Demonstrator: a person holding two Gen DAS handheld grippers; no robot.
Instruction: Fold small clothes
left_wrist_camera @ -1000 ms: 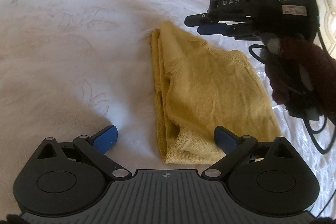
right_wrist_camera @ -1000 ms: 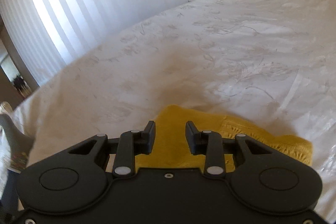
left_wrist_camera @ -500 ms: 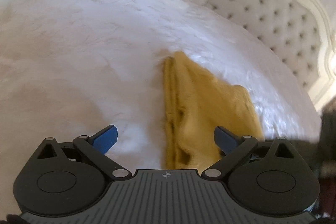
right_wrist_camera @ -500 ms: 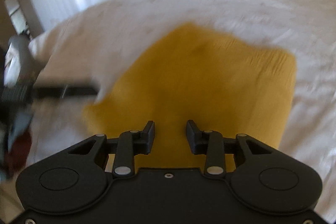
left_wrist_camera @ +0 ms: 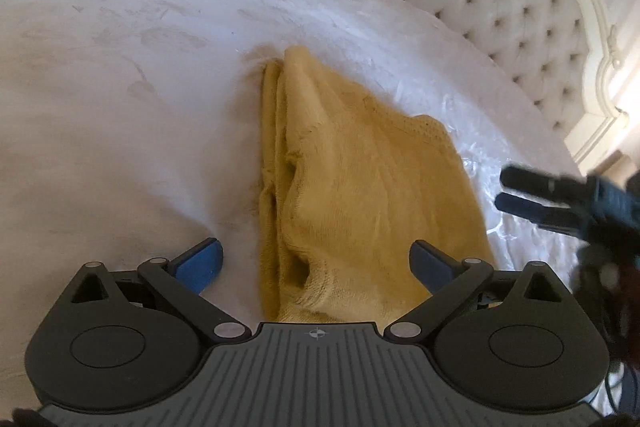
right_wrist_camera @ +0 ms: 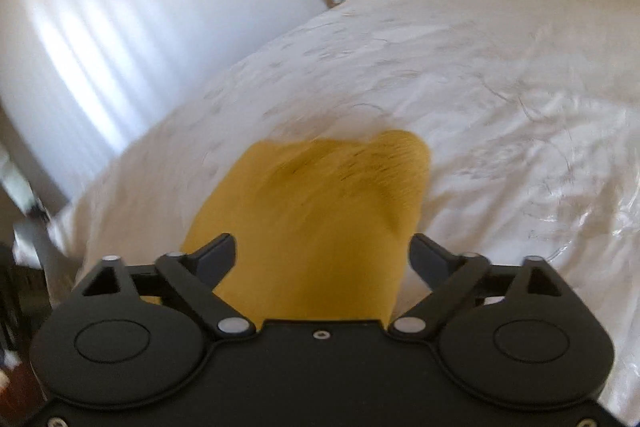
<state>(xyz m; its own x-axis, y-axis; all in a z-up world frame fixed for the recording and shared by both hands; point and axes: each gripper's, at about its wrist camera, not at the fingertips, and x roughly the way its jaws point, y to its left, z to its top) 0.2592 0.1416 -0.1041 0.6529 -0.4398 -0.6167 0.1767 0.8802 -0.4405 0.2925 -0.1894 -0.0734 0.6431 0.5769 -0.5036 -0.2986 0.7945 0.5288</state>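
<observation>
right gripper (right_wrist_camera: 322, 253) fingers now spread apart, left gripper (left_wrist_camera: 318, 261) apart too, blurred yellow garment (left_wrist_camera: 360, 187) partly hidden

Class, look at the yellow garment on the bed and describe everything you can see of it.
The yellow garment is a mustard knitted piece, soft and slightly fuzzy, folded into a long stack with layered edges along its left side and a ribbed hem at the near end. It lies flat on the white bedspread, which is all that touches it. The left gripper and the right gripper are both open over it, holding nothing.
</observation>
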